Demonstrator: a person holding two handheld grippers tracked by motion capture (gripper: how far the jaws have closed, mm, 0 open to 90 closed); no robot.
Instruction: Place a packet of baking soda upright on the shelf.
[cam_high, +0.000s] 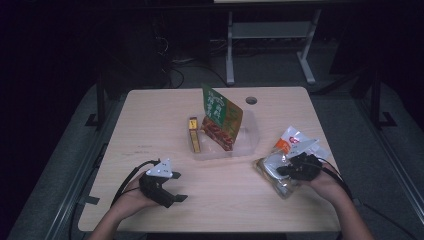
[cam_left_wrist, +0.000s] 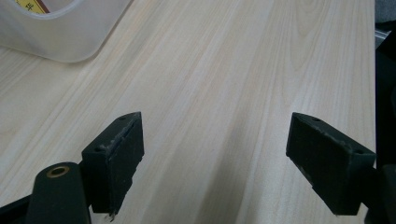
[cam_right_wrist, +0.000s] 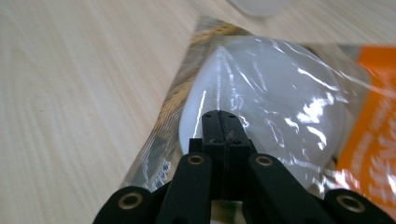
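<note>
My right gripper is at the table's right front, over a clear plastic bag. The bag holds a round white item and has an orange and white printed end. The jaws are pressed together on the bag's film, and creases in the film run toward their tips. My left gripper rests at the left front, held in a hand. Its jaws stand wide apart with only bare wood between them. In the middle of the table sits a clear plastic tub.
Inside the tub, a green and orange snack packet leans upright and a slim yellow and red box lies along the left side. The wooden table has a cable hole at the back. Desk legs stand on the dark floor behind.
</note>
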